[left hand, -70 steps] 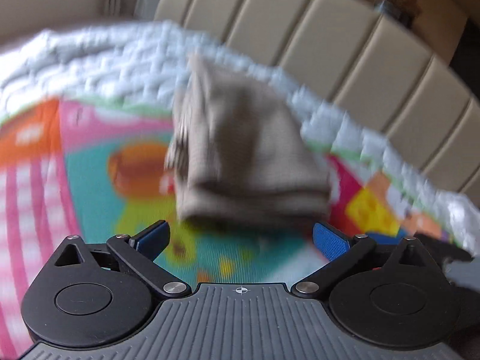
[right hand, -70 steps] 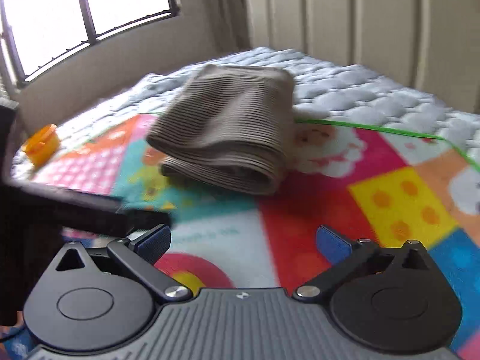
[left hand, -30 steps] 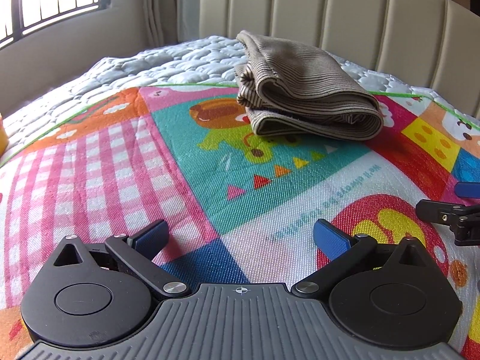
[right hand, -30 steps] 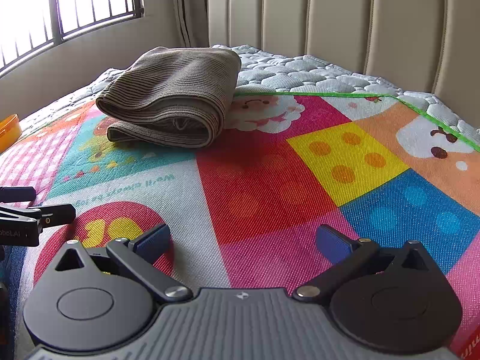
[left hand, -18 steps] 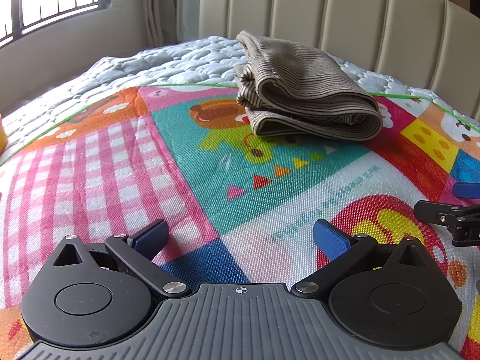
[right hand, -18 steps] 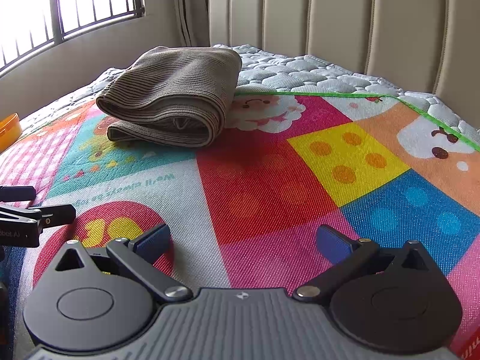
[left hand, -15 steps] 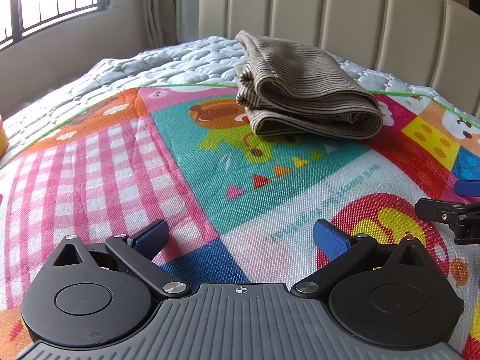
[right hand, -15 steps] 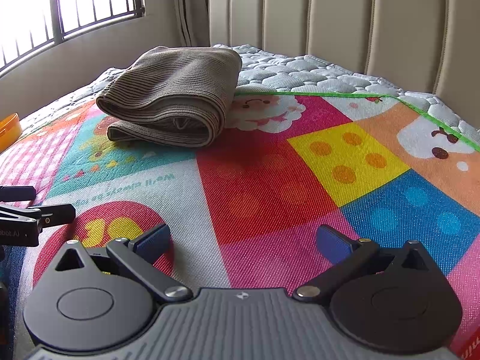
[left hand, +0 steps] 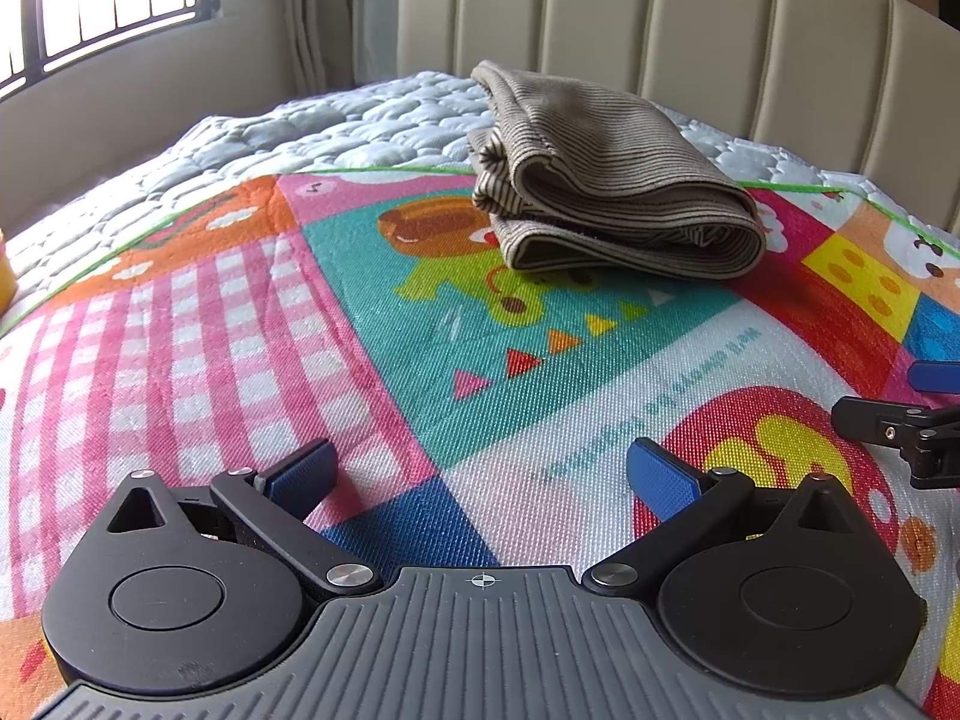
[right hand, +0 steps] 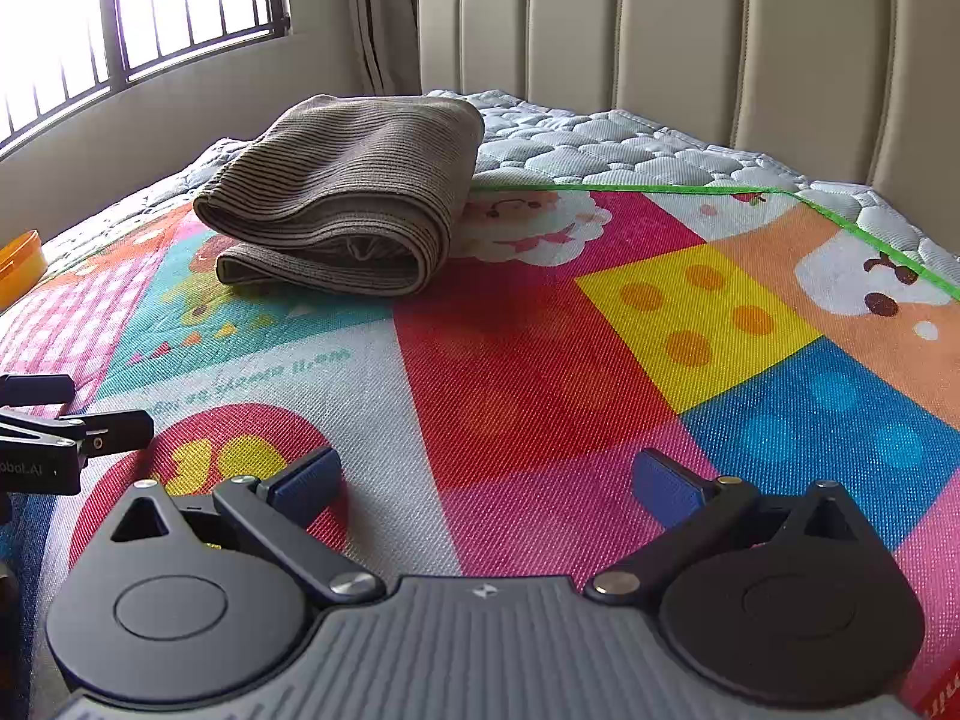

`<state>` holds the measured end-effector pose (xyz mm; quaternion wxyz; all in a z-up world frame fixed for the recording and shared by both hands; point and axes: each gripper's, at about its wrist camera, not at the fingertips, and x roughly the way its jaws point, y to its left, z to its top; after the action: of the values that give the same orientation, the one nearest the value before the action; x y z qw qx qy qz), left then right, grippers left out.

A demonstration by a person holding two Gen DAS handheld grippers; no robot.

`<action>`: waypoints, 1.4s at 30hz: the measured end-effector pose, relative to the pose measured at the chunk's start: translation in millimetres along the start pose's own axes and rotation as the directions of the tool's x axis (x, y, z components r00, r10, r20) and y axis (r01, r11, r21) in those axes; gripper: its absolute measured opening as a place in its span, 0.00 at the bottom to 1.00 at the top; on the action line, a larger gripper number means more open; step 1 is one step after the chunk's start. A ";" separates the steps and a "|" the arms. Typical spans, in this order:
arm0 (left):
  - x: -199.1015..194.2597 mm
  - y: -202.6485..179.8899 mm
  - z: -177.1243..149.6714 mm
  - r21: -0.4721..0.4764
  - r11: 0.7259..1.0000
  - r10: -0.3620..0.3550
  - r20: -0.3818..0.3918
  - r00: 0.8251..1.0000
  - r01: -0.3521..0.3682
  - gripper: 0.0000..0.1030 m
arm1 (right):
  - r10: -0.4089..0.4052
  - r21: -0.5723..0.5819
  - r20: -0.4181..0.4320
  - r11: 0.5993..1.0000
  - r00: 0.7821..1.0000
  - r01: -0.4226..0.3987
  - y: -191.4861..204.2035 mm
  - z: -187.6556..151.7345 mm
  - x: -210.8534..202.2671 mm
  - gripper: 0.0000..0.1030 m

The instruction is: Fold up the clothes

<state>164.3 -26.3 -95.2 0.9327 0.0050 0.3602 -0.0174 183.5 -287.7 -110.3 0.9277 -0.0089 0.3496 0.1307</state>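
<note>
A bed with a quilted white cover [left hand: 372, 126] and a padded beige headboard [right hand: 690, 30] carries a bright cartoon play mat [left hand: 384, 324] under a barred window [right hand: 150, 6]. A folded brown striped garment [left hand: 606, 180] lies near the mat's far edge, close to the headboard side, its top layer reaching onto the quilted cover; its rolled fold faces the right wrist camera [right hand: 348, 192]. Nearer the mat's front edge, well apart from the garment, the left gripper [left hand: 480, 474] sits low over the mat with its blue-padded fingers spread apart and nothing between them. The right gripper [right hand: 486, 480] is just beside it, fingers likewise apart and empty. An orange container [right hand: 18, 264] sits at the bed's left edge.
</note>
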 end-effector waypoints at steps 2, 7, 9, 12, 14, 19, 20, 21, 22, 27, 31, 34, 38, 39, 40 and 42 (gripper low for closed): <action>0.1 0.4 -0.1 0.000 1.000 -0.001 0.000 1.000 0.001 1.00 | 0.000 0.000 0.000 1.000 1.000 0.000 -0.1 0.0 0.1 1.00; 0.0 0.6 -0.4 0.000 1.000 -0.002 0.001 1.000 0.002 1.00 | 0.001 -0.001 0.000 1.000 1.000 -0.001 -0.4 0.0 0.2 1.00; -0.4 1.2 0.1 -0.002 1.000 -0.004 0.000 1.000 0.004 1.00 | 0.002 0.000 0.000 1.000 1.000 -0.002 -0.5 0.1 0.2 1.00; -0.6 1.5 1.8 -0.003 1.000 -0.004 -0.008 1.000 0.004 1.00 | 0.003 0.001 0.001 1.000 1.000 -0.003 -1.1 0.3 0.3 1.00; 0.1 1.6 3.5 0.001 1.000 -0.004 -0.019 1.000 0.004 1.00 | 0.004 0.001 0.001 1.000 1.000 -0.004 -1.6 0.4 0.3 1.00; 0.7 4.3 5.7 0.004 1.000 -0.006 -0.022 1.000 0.006 1.00 | 0.005 0.001 0.001 1.000 1.000 -0.005 -1.9 0.4 0.2 1.00; 0.6 3.9 5.5 0.003 1.000 -0.005 -0.023 1.000 0.005 1.00 | 0.005 0.001 0.001 1.000 1.000 -0.005 -1.8 0.3 0.1 1.00; 0.5 3.5 5.5 0.003 1.000 -0.005 -0.024 1.000 0.005 1.00 | 0.005 0.001 0.001 1.000 1.000 -0.005 -1.8 0.3 0.1 1.00; 0.7 3.5 5.6 0.003 1.000 -0.005 -0.025 1.000 0.005 1.00 | 0.005 0.001 0.001 1.000 1.000 -0.005 -1.7 0.3 0.1 1.00; 0.8 1.4 4.5 0.002 1.000 -0.001 -0.024 1.000 0.002 1.00 | 0.005 0.001 0.001 1.000 1.000 -0.005 -1.6 0.2 0.0 1.00; 1.2 0.7 4.0 0.000 1.000 0.001 -0.019 1.000 -0.001 1.00 | 0.003 -0.001 0.001 1.000 1.000 -0.003 -1.2 0.1 0.1 1.00; 1.7 1.4 3.8 -0.004 1.000 -0.003 -0.012 1.000 0.003 1.00 | 0.003 0.000 0.002 1.000 1.000 -0.003 -1.4 -0.1 0.1 1.00; 2.2 2.3 4.3 0.004 1.000 -0.009 -0.009 1.000 0.009 1.00 | 0.005 0.002 0.002 1.000 1.000 -0.005 -1.3 -0.1 0.1 1.00; 2.4 2.8 4.9 0.006 1.000 -0.012 -0.012 1.000 0.012 1.00 | 0.004 0.002 0.002 1.000 1.000 -0.004 -1.3 -0.1 0.1 1.00; 2.7 3.2 5.4 0.008 1.000 -0.015 -0.014 1.000 0.015 1.00 | 0.004 0.002 0.002 1.000 1.000 -0.004 -1.2 -0.2 0.0 1.00; 2.9 3.2 5.9 0.013 1.000 -0.017 -0.018 1.000 0.017 1.00 | 0.004 0.002 0.002 1.000 1.000 -0.004 -1.0 -0.2 0.0 1.00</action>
<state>170.5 -23.3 -92.8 0.9292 0.0080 0.3684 -0.0277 183.6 -288.7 -110.5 0.9278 -0.0070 0.3488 0.1320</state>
